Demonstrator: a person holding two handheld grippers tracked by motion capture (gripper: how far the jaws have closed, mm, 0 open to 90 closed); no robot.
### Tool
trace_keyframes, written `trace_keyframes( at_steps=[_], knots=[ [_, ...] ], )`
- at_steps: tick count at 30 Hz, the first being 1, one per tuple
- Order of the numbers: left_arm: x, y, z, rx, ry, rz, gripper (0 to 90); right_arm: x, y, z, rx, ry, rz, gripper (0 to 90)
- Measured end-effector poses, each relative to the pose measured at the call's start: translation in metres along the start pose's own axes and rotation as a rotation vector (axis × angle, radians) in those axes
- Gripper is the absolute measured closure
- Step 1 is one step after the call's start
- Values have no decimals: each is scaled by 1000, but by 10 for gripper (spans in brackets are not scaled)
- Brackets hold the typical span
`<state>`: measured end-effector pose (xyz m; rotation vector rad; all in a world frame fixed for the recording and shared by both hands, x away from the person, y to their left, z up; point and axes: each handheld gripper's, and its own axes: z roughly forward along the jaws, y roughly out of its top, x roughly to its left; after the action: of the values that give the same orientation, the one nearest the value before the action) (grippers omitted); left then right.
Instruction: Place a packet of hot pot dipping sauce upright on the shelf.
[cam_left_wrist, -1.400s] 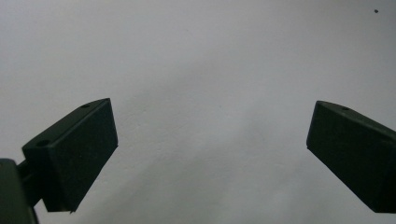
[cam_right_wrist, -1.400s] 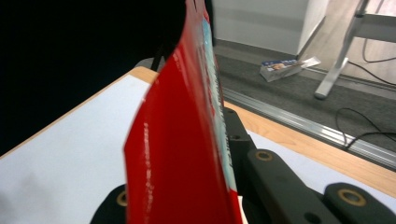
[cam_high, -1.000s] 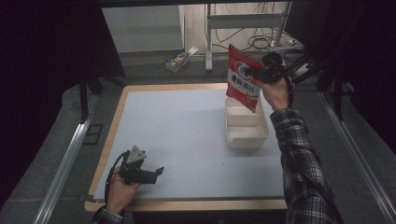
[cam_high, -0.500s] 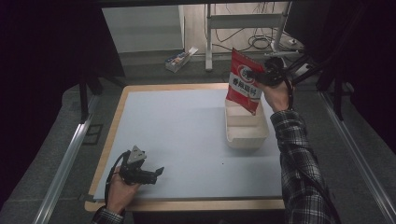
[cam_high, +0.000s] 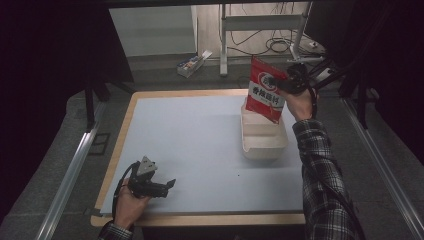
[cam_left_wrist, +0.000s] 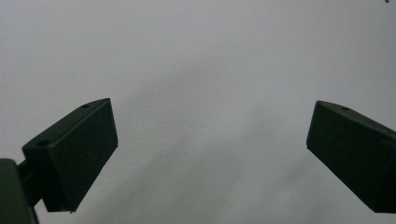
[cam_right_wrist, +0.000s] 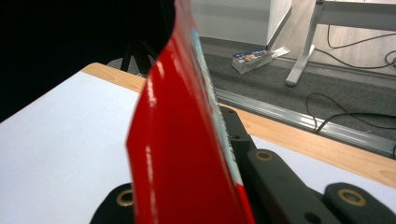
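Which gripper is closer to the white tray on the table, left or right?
Right. The right gripper holds a red packet just above the white tray's far end. The left gripper rests open at the table's near-left corner, far from it.

Red packet (cam_high: 266, 90) bears a round white logo and white Chinese characters, too small to read.
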<state>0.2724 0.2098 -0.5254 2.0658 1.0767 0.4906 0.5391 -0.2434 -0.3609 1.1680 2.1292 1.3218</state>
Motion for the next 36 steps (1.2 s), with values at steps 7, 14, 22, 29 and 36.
trace_keyframes(
  at_steps=[7, 14, 22, 29, 36],
  knots=[
    [0, 0, 0, 1, 1, -2, 19, 0, -10, 13, 28, 11, 9, 887],
    [0, 0, 0, 0, 0, -1, 19, -5, -25, 18, 29, 19, 31, 884],
    [-1, 0, 1, 7, 9, 10, 19, -10, -35, 14, 53, -17, 5, 881],
    [-1, -1, 1, 9, 23, 21, 18, -12, -37, 11, 71, -27, 10, 870],
    [-1, -1, 1, 7, 26, 20, 17, -10, -36, 12, 88, -55, 3, 504]
  ],
)
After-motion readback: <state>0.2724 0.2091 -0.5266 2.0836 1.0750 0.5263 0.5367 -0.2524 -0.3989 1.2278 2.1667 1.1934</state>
